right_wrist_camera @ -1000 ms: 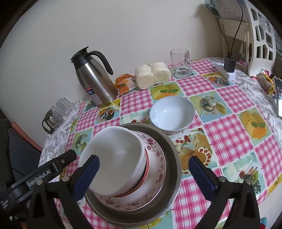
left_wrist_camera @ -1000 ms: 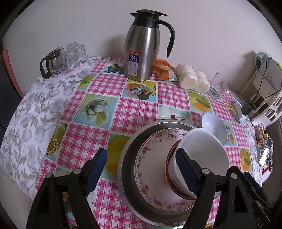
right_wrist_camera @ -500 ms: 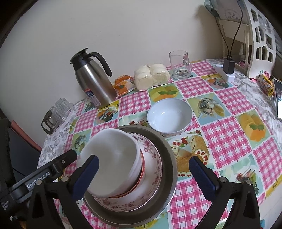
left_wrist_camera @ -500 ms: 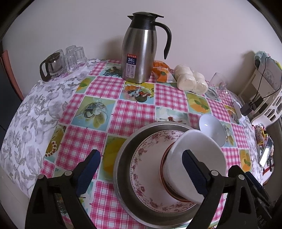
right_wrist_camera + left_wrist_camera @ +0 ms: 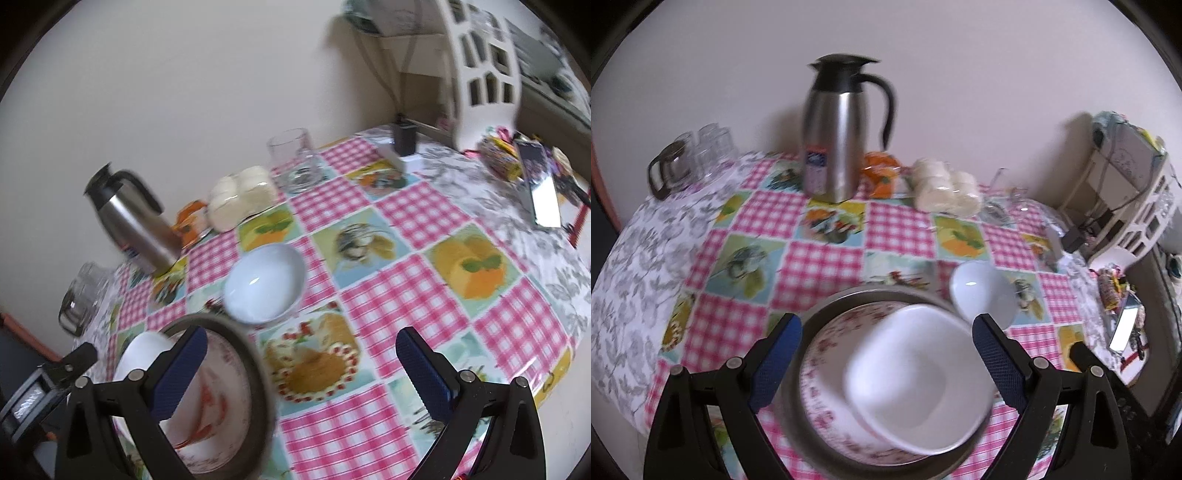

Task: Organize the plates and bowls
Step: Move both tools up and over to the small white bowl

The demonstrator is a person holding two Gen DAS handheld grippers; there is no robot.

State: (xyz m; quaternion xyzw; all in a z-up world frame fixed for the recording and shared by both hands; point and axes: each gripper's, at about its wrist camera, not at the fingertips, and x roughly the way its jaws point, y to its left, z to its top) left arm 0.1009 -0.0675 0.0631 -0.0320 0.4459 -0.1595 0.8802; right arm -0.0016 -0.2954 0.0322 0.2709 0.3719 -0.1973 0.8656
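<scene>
**Stacked bowls in a metal basin; both grippers wide and empty**

Left wrist view, lower centre: a white bowl (image 5: 919,380) sits tilted on a floral plate (image 5: 827,373) inside a metal basin (image 5: 812,317). Motion blur softens all three, and the basin's near rim is cut off by the bottom of the frame. The left gripper (image 5: 886,365) has just been opening; its blue pads stand wide on either side of the stack, touching nothing. A smaller white bowl (image 5: 982,295) lies just beyond the basin's upper-right rim.

Right wrist view: the right gripper (image 5: 303,373) is spread wide and empty over the checked tablecloth (image 5: 417,210), its left finger (image 5: 177,373) hiding part of the stack at lower left (a red mark on the crockery there is unreadable).

The steel jug (image 5: 838,133) carries a label (image 5: 814,162) too blurred to read. Buns (image 5: 945,188) and a glass mug (image 5: 295,160) stand along the far edge. Open cloth lies to the right of the small bowl; the table edge curves away at right.
</scene>
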